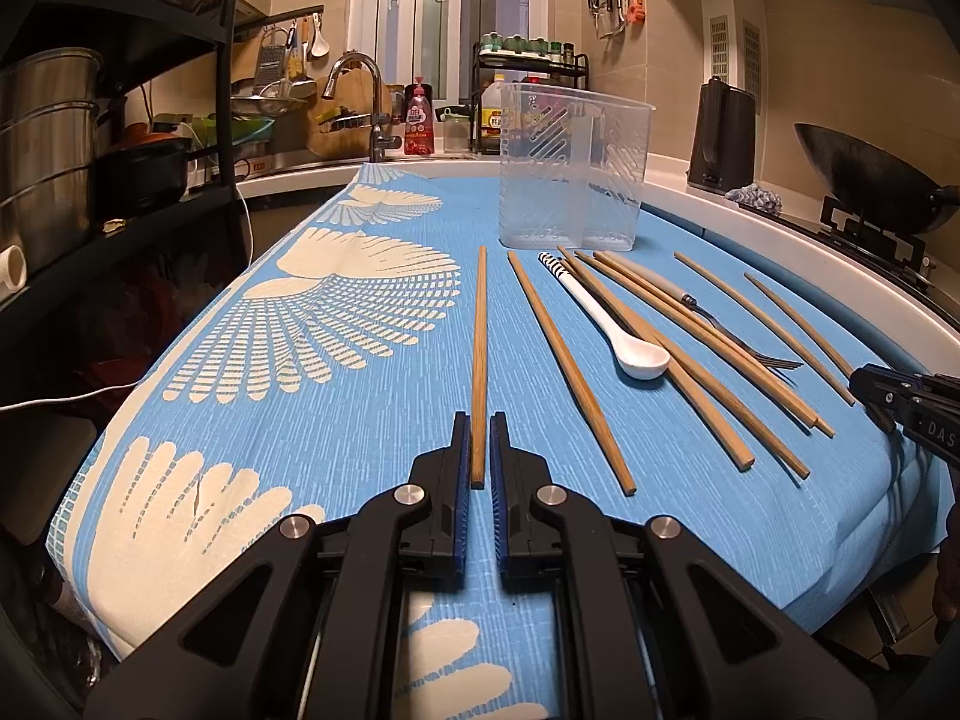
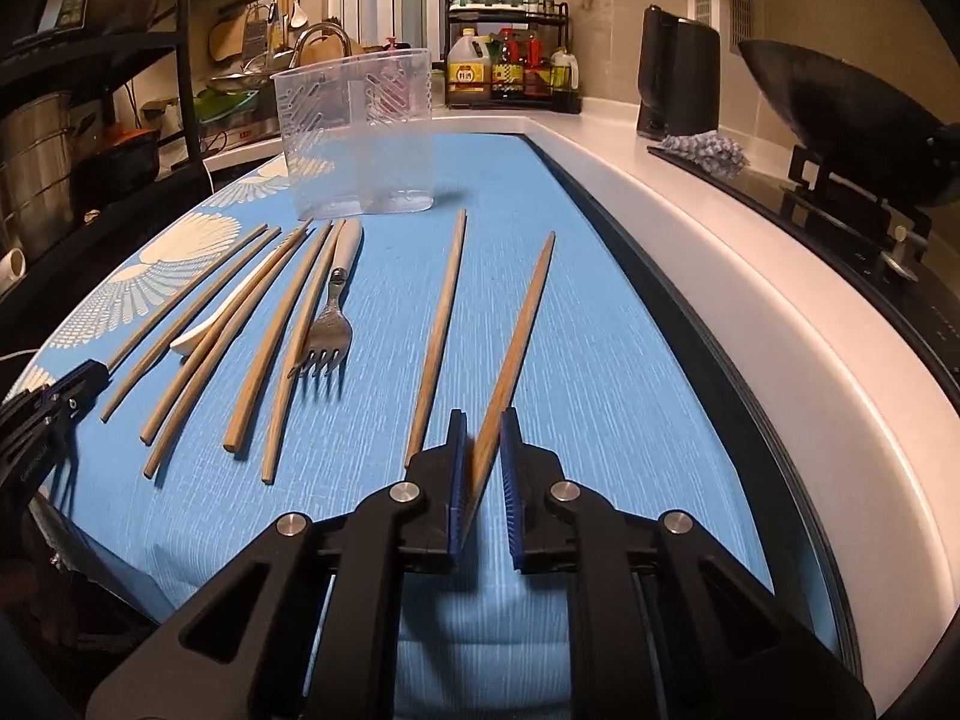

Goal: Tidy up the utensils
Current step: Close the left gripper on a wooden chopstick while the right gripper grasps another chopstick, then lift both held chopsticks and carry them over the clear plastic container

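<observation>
Two plain tan wooden chopsticks (image 1: 479, 354) (image 2: 516, 336), slender, tapering at far ends.

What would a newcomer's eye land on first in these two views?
The row of wooden chopsticks fanned across the blue patterned cloth, with a white spoon and fork among them. Each hand-held gripper pinches one chopstick's near end: left, right. Behind stands an empty clear holder.
</observation>
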{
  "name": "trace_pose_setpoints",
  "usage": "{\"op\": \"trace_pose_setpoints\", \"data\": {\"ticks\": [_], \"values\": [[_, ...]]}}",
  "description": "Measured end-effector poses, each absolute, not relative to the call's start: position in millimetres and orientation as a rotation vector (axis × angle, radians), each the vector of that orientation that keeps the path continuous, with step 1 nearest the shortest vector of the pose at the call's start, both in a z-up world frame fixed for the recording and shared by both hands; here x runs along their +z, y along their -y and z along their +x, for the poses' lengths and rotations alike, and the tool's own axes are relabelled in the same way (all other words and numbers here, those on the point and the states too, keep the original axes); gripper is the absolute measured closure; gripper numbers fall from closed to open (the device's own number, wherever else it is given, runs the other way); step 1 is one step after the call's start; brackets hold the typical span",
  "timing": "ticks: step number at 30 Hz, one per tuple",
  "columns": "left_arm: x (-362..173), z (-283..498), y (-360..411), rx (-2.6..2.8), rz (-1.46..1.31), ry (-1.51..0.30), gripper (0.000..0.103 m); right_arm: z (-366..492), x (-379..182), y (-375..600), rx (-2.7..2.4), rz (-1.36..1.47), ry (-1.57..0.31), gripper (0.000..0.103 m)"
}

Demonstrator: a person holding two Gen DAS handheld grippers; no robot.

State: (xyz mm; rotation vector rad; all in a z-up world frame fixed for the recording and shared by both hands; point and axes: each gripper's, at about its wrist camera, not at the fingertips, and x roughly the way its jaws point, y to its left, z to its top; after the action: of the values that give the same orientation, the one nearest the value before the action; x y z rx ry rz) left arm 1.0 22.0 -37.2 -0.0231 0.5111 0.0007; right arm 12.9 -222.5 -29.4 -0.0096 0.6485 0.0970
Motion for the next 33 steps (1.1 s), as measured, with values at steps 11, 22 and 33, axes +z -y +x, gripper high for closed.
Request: {"op": "trace_pose_setpoints", "data": {"ticks": [11, 22, 33], "values": [[-38, 0, -21, 0.007, -0.012, -0.502, 0.096, 8, -31, 226, 0.056, -0.006, -0.626, 0.086], [-28, -9, -23, 0.013, -0.015, -0.47, 0.098, 2, -16, 220, 0.087, -0.03, -0.617, 0.096], [10, -28, -30, 0.02, -0.026, -0.37, 0.098, -9, 29, 219, 0.079, -0.043, -0.545, 0.096]]}}
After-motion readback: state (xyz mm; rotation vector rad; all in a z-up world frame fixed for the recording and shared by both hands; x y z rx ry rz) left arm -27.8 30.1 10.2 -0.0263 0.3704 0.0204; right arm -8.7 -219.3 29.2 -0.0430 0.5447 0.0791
